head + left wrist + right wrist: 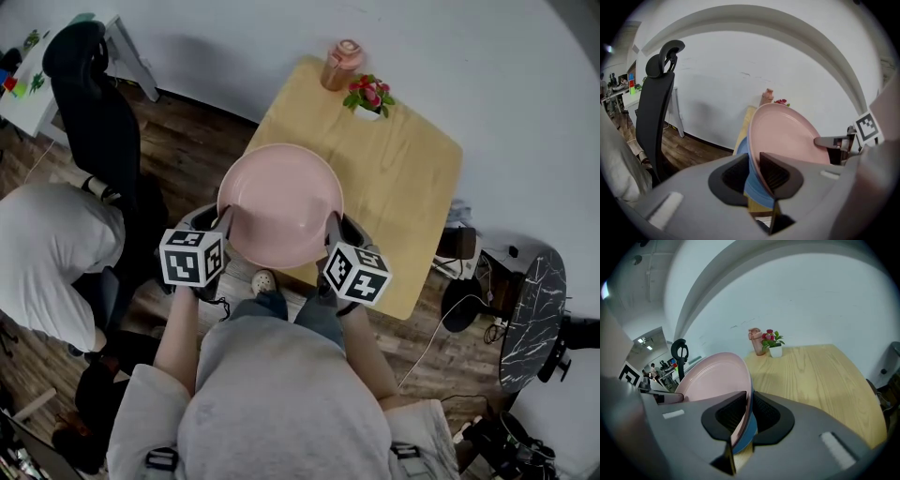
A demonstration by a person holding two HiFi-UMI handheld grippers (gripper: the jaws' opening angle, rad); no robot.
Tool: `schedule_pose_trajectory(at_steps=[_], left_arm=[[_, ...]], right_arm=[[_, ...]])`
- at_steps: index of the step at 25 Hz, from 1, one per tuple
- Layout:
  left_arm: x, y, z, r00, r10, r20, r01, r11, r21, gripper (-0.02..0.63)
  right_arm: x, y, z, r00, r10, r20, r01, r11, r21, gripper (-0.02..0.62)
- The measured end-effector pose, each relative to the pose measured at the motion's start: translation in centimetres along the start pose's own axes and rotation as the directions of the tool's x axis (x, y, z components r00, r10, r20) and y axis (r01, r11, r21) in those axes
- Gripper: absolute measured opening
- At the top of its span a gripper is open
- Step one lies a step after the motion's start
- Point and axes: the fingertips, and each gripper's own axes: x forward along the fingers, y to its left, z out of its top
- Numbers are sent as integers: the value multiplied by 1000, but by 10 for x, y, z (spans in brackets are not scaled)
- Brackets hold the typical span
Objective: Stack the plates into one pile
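Observation:
A pink plate [281,204] lies on a blue plate [757,190], and both are held over the near part of the wooden table [403,178]. My left gripper [225,221] is shut on the left rim of the pair, with both rims between its pads [774,174]. At the right rim my right gripper [333,227] is shut on the same two plates. In the right gripper view the pink plate [717,378] tilts up to the left and the blue plate [748,431] shows only as a thin edge beneath it. The blue plate is hidden in the head view.
A copper-coloured bottle [342,64] and a small pot of red flowers [368,97] stand at the table's far edge. A black office chair [94,103] is at the left. Another person in a white top [47,253] bends down beside it. Cables and a dark side table [530,319] lie at the right.

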Motion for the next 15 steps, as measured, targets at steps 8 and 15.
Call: schedule_pose_trajectory(at_steps=[8,15], left_arm=[[20,18,-26,996,11,-87,-12,1000,-12,135],[32,24,-37,991,8,-134,-13,999,-31,135]], right_arm=[[25,-3,-32,996,-30,-88,33,999,28,46],[38,-7,-43,991,-48,-129,50,999,15,46]])
